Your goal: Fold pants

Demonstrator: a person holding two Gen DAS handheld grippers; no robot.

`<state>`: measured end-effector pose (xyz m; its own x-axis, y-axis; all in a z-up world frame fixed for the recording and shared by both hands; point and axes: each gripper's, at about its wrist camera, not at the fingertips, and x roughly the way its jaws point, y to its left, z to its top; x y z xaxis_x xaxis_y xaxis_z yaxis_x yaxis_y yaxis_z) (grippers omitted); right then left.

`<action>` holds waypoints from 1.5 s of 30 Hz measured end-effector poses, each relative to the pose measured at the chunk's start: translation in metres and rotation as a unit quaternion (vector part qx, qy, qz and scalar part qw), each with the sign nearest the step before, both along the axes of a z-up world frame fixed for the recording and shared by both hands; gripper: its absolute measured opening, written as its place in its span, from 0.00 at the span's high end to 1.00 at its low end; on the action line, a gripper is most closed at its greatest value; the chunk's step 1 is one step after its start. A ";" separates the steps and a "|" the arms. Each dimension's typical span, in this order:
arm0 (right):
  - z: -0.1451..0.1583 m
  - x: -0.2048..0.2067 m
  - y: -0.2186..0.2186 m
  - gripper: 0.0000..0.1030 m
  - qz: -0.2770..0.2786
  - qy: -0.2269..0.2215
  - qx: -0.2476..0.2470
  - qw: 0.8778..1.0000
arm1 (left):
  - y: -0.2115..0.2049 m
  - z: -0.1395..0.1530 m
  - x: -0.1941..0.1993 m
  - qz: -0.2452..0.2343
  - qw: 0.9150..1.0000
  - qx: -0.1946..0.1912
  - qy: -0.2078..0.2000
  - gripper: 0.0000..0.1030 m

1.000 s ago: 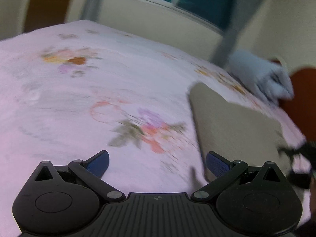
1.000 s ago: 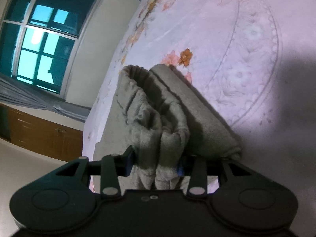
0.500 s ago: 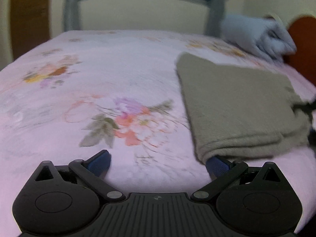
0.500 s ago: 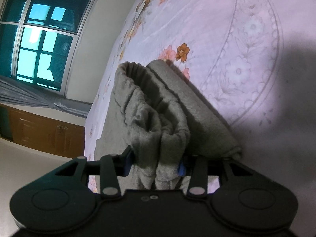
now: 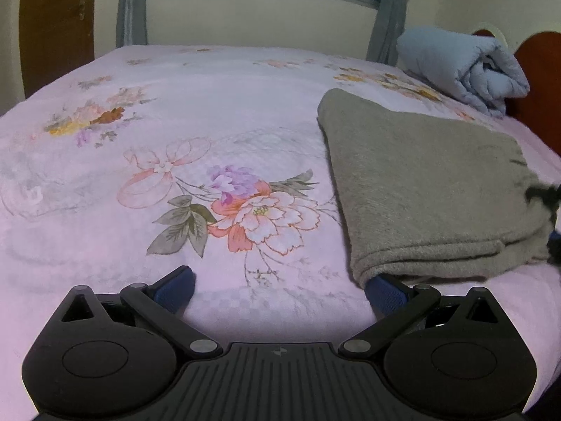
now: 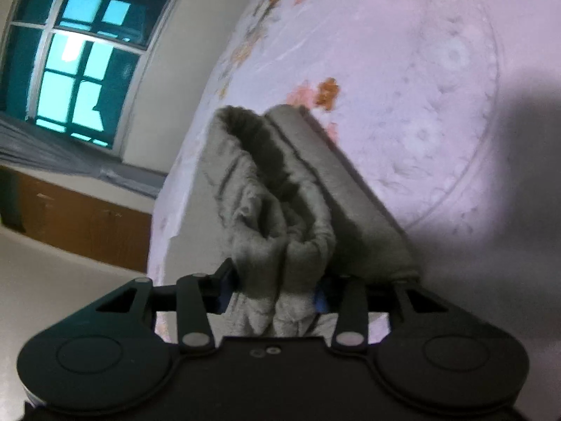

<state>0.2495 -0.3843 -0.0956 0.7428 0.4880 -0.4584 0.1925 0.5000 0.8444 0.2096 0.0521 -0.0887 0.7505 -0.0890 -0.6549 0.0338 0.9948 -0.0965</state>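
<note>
The grey fleece pants (image 5: pixel 420 182) lie folded into a thick rectangle on the right part of the pink floral bed (image 5: pixel 210 112). My left gripper (image 5: pixel 280 287) is open wide and low over the sheet. Its right finger (image 5: pixel 384 293) sits at the pants' near corner, just under the folded edge, and its left finger rests on bare sheet. My right gripper (image 6: pixel 271 294) holds the bunched end of the pants (image 6: pixel 280 210) between its pads while its jaws are opening. The cloth still fills the gap and touches both pads. That gripper shows as a dark shape (image 5: pixel 547 203) at the pants' right edge.
A rolled pale blue quilt (image 5: pixel 463 66) lies at the bed's far right by a red-brown headboard (image 5: pixel 540 84). A window with grey curtains (image 5: pixel 389 17) and a wooden door (image 5: pixel 56 24) stand behind the bed. The bed's side edge (image 6: pixel 164 217) drops to the floor.
The left gripper swung and moved toward the pants, then held still with its right finger at their near corner. The right gripper's jaws have spread slightly around the bunched cloth.
</note>
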 end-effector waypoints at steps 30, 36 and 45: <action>0.007 -0.024 -0.039 0.06 -0.002 -0.034 -0.057 0.998 | 0.037 0.015 0.016 0.044 0.979 -0.196 -0.039 0.00; 0.007 0.006 -0.038 0.05 0.046 -0.059 -0.086 0.993 | 0.018 0.010 0.077 -0.003 0.970 -0.242 0.006 0.00; 0.001 0.052 -0.034 0.05 0.160 -0.064 -0.052 0.984 | 0.011 -0.006 0.116 -0.023 0.964 -0.264 0.041 0.00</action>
